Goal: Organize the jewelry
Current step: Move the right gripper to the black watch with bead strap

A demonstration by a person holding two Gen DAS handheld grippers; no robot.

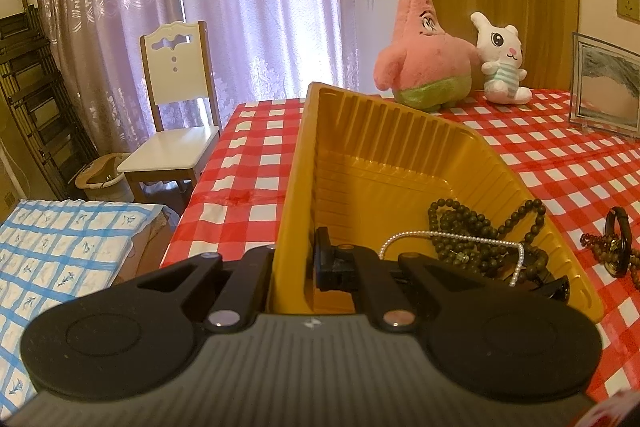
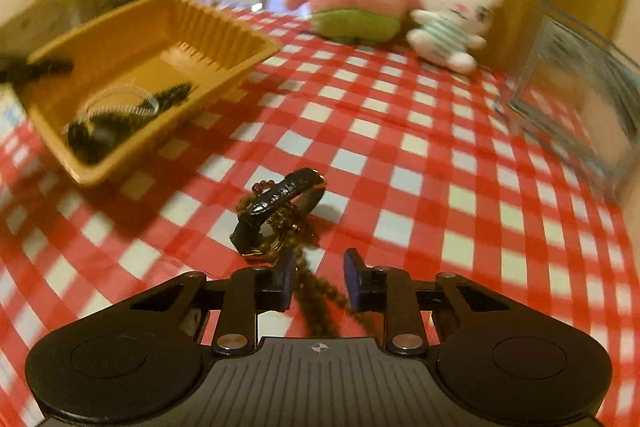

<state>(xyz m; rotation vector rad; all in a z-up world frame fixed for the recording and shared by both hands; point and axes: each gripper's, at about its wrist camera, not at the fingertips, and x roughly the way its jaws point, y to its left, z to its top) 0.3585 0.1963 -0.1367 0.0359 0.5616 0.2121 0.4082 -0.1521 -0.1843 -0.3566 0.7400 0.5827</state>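
**Colours and patterns on the table**

Red-and-white checked tablecloth (image 2: 420,155). Mustard-yellow ribbed tray (image 1: 384,163) near the left edge, holding dark olive-brown beads (image 1: 472,227) and a white pearl strand (image 1: 452,239). Black glossy strap (image 2: 280,199) over amber-brown beads (image 2: 316,291), mid-table. Pink plush star (image 1: 424,55) with green shorts, white plush rabbit (image 1: 500,59) in mint-striped top, far edge.

The tray (image 1: 384,163) looks like thin yellow plastic, ribbed along its walls and faintly glossy. In it lie matt dark round beads (image 1: 472,243) and a shiny white pearl strand (image 1: 452,235). Under the tray, the desk (image 2: 420,163) wears a smooth, glossy red-and-white checked covering. Right of the tray lie a glossy black watch strap (image 2: 280,197) and small brown beads (image 2: 316,291). Behind the tray stand two fuzzy plush toys (image 1: 424,67). Each gripper (image 2: 318,279) is matt black plastic with bright metal pins.
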